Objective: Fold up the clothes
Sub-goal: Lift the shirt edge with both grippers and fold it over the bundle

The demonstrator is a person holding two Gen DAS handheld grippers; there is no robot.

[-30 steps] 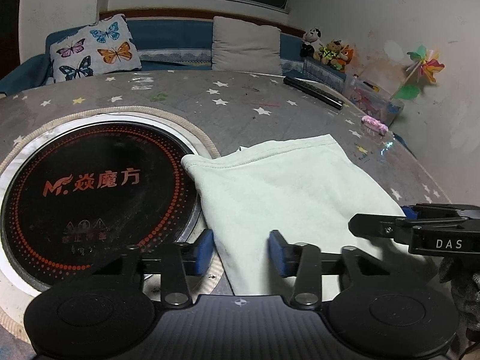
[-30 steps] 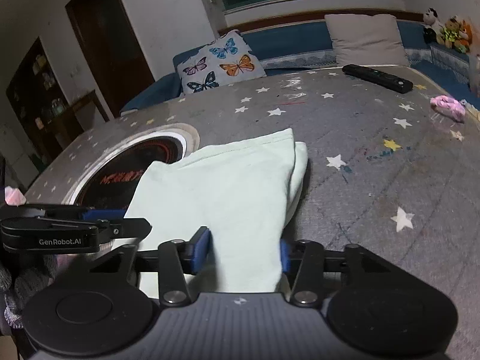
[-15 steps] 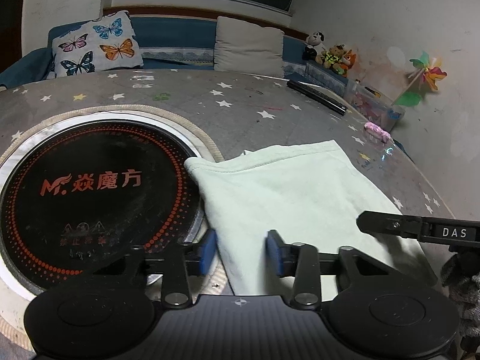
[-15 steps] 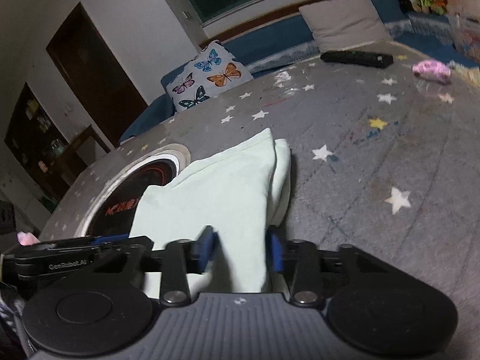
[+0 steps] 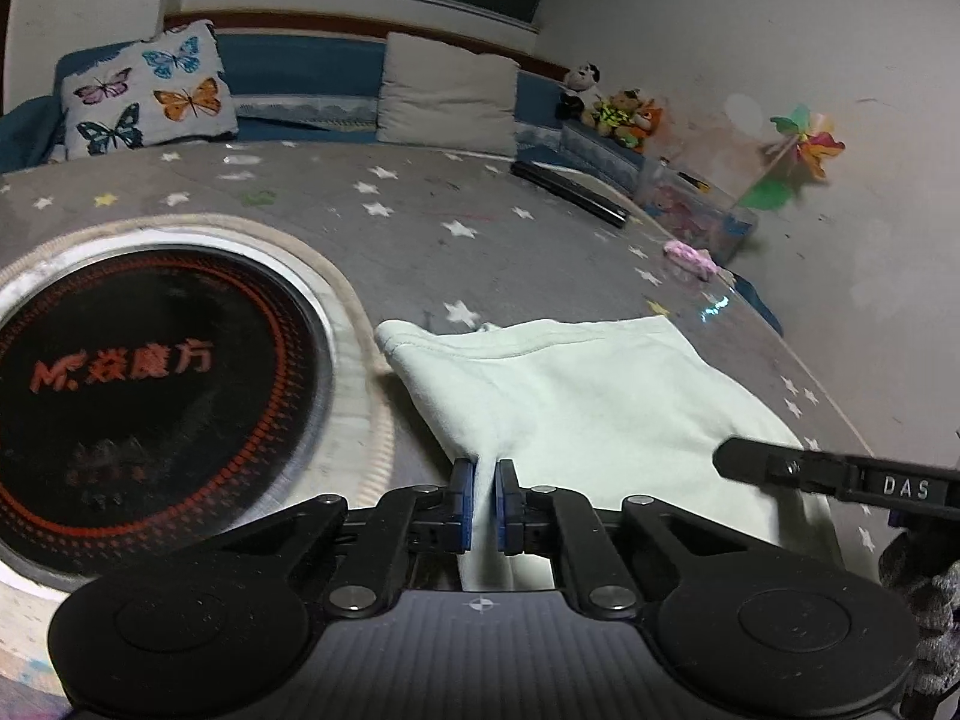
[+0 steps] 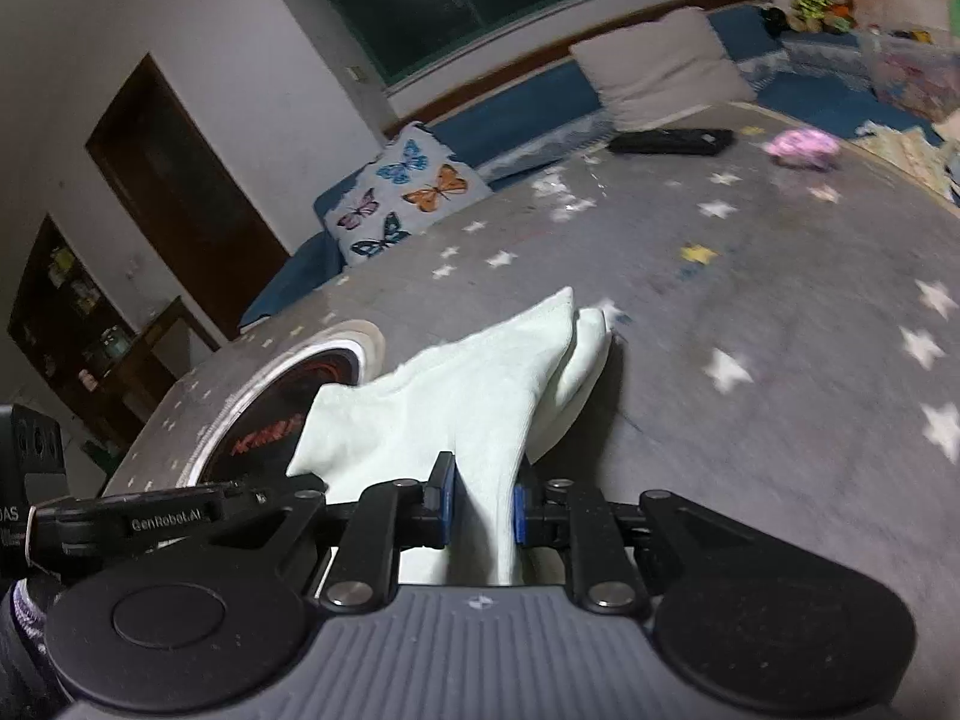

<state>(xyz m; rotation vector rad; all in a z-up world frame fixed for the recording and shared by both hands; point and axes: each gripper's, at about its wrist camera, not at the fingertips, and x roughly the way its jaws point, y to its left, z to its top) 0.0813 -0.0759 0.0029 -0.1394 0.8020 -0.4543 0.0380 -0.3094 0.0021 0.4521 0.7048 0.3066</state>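
Note:
A pale green folded cloth [image 5: 570,384] lies on the grey star-patterned table [image 5: 420,222], just right of the round cooktop. My left gripper [image 5: 483,480] is shut on the cloth's near left corner, and the fabric puckers between its blue pads. In the right wrist view the same cloth [image 6: 468,384] rises in a tent toward my right gripper [image 6: 482,489]. That gripper's jaws are closing, with a bunched fold of the near right edge pressed between the pads. Each gripper's black finger shows at the edge of the other's view.
A black round cooktop [image 5: 120,384] with red lettering is set into the table on the left. A black remote [image 5: 570,189], a pink bundle [image 5: 690,255] and a clear toy box [image 5: 696,210] sit at the far right edge. Cushions line the bench behind.
Both pairs of jaws have closed from wide apart onto the cloth's near edge. The right gripper has rolled and shifted, and the cloth's near right side now bunches upward.

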